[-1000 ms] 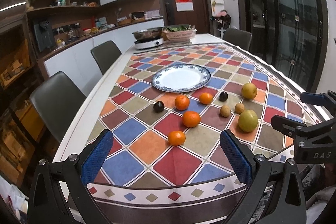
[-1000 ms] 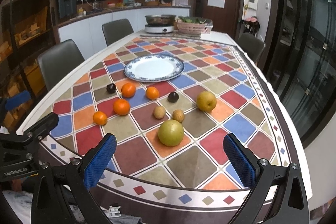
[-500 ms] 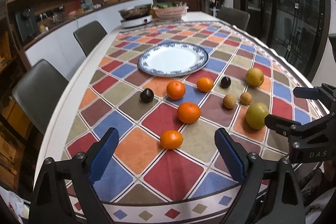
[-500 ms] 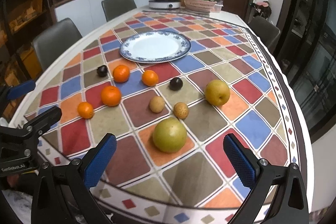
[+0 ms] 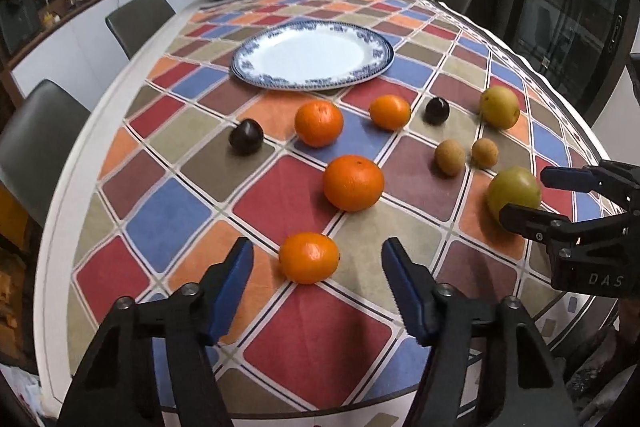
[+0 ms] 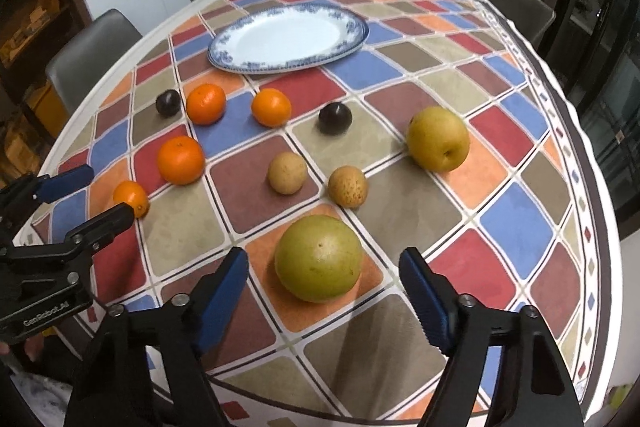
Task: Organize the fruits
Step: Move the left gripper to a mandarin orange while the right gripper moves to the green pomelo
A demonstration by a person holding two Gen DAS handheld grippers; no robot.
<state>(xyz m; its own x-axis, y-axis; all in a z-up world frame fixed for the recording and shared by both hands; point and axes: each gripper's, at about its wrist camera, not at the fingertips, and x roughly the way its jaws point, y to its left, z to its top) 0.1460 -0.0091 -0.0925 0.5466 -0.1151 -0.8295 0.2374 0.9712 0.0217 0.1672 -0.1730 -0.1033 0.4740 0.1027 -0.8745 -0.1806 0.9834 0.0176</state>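
— Both claws are angled down at the surface (image 5: 280, 195), that soft-looking cloth of coloured diamonds. The left claw (image 5: 316, 261) is closing, blue ribbed pads either side of the small orange (image 5: 309, 258), not yet pressing it.

— And the right claw (image 6: 324, 263)?

— Closing too, pads flanking the big round green fruit (image 6: 319, 258), gaps still showing on both sides. Smooth, faintly speckled skin on that one.

— Where's the rest?

— Beyond them: more dimpled oranges, two dark glossy plums, two small brown speckled fruits, a yellow pear (image 6: 438, 139). The blue-rimmed china plate (image 6: 224, 53) sits bare further back, open cloth around it; the rounded table edge is just beneath the claws.
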